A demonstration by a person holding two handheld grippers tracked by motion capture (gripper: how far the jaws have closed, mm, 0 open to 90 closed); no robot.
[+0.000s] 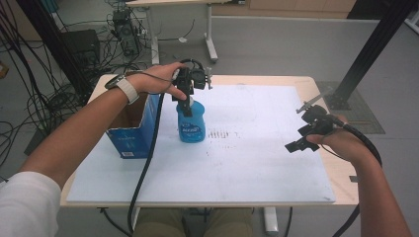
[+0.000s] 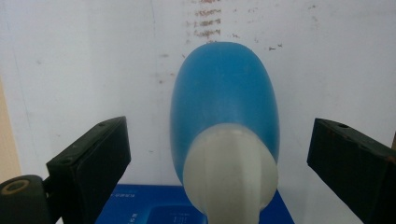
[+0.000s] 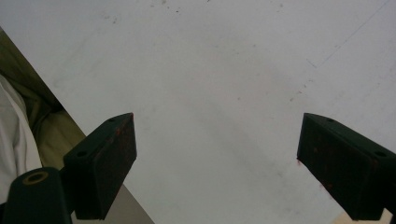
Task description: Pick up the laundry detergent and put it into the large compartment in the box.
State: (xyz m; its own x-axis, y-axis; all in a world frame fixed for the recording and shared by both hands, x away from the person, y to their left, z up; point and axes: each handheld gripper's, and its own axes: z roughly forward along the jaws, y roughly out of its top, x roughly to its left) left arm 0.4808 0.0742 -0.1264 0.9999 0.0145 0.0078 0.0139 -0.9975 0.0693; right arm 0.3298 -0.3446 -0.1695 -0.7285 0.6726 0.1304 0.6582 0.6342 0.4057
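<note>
Your left gripper [image 1: 188, 94] hangs directly above the translucent blue plastic bottle with the white cap [image 1: 191, 122], which stands upright on the white table board [image 1: 257, 163], just beside the open blue cardboard box [image 1: 134, 129] at the board's left. The bottle's long axis runs straight up toward you, so the gripper looks down along it: in the left gripper view the white cap [image 2: 230, 170] sits between the two black jaws, a little nearer the lower edge, with the blue body [image 2: 224, 93] spreading out beyond it.

The jaws are spread wide and touch nothing. There is clear space between each pad and the cap on both sides, so you hold nothing with this hand. The cap lies roughly midway between them, which suggests that a straight descent followed by a squeeze would take the bottle by its neck; keep the wrist vertical, since a tilt could push the bottle toward the box.

Your right gripper [image 1: 309, 133] is well apart, over the right side of the board, and the left hand is plainly the nearer one to the bottle. In the right gripper view its jaws also stand wide open over bare white surface [image 3: 224, 84], with nothing held.
</note>
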